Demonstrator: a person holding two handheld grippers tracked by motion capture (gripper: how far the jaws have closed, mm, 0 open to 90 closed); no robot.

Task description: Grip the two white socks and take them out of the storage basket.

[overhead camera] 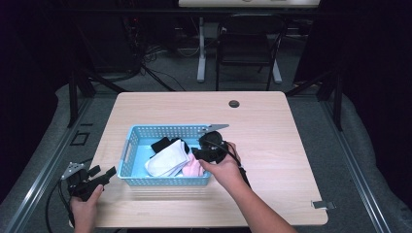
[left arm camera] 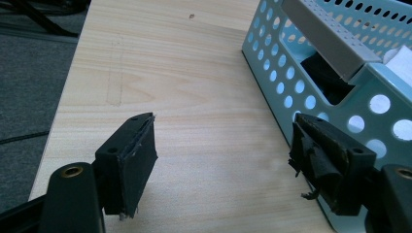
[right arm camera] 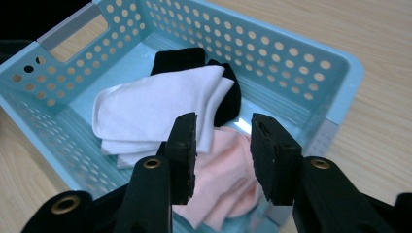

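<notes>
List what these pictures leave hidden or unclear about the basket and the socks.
- Black sock: mostly under the white socks in the right gripper view.
- Pink sock: partly behind the right gripper, whose jaws stand apart above it; whether they touch it is unclear.
- Basket: cut off by the frame's right edge in the left gripper view.
- Number of white socks: the stack hides it.

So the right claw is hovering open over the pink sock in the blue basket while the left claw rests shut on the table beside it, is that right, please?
Not quite: the left claw is open, not shut. The left gripper view shows its jaws wide apart over bare table beside the blue basket. The rest holds: the right claw hovers open over the pink sock.
</notes>
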